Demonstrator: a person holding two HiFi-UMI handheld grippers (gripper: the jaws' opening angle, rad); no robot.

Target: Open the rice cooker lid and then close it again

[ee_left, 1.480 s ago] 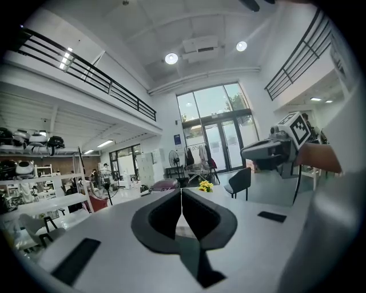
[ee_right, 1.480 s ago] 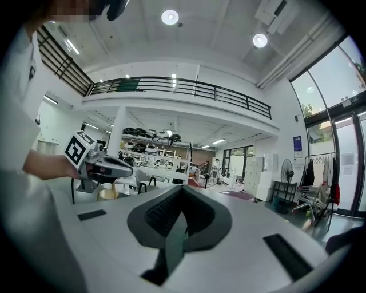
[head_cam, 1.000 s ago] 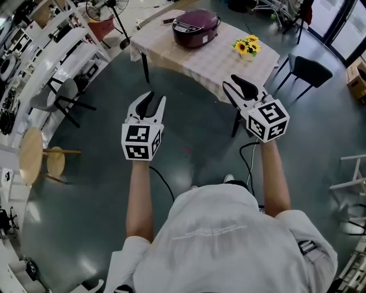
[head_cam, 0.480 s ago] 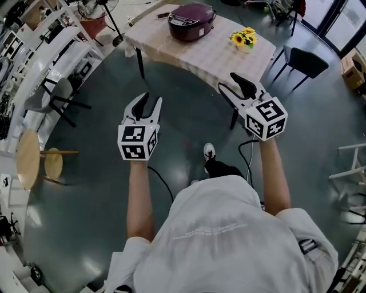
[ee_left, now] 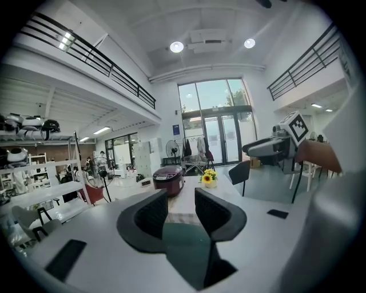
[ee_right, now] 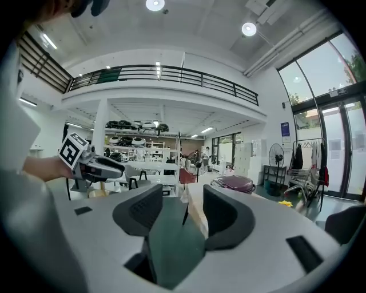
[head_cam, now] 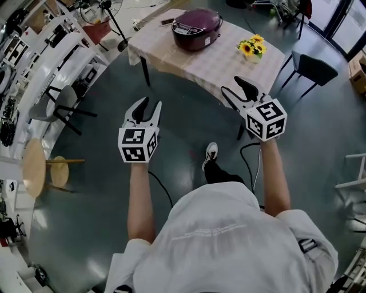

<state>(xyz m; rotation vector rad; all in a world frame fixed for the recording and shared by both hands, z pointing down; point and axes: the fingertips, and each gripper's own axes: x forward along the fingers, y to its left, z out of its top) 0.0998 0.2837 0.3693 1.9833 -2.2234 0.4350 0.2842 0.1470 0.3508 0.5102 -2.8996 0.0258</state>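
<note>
The rice cooker (head_cam: 196, 28), dark purple with its lid down, sits on the far side of the counter (head_cam: 213, 62). It is well ahead of both tongs and roughly between their lines. A checked cloth covers the counter, and a small pot of yellow flowers (head_cam: 252, 47) stands to the cooker's right, ahead of the right tongs.

The left tongs (head_cam: 150, 105) are held over the floor short of the counter. Their jaws are spread with nothing between them, and they have just been opening. The right tongs (head_cam: 235, 88) hang at the counter's near edge. Their jaws are likewise spread and empty, and they too have just been opening.

The floor (head_cam: 189, 137) under both tongs is dark grey-green and glossy, and a cable (head_cam: 250, 154) trails across it below the right tongs. A black chair (head_cam: 311, 68) stands off to the right of the right tongs. To the left of the left tongs are white shelves (head_cam: 54, 60) and two round wooden stools (head_cam: 34, 167). A standing fan (head_cam: 111, 14) is beyond them.

The room is a tall white hall. It has a railed gallery (ee_right: 160, 71) overhead and high glass doors (ee_left: 220, 123) behind the counter.
</note>
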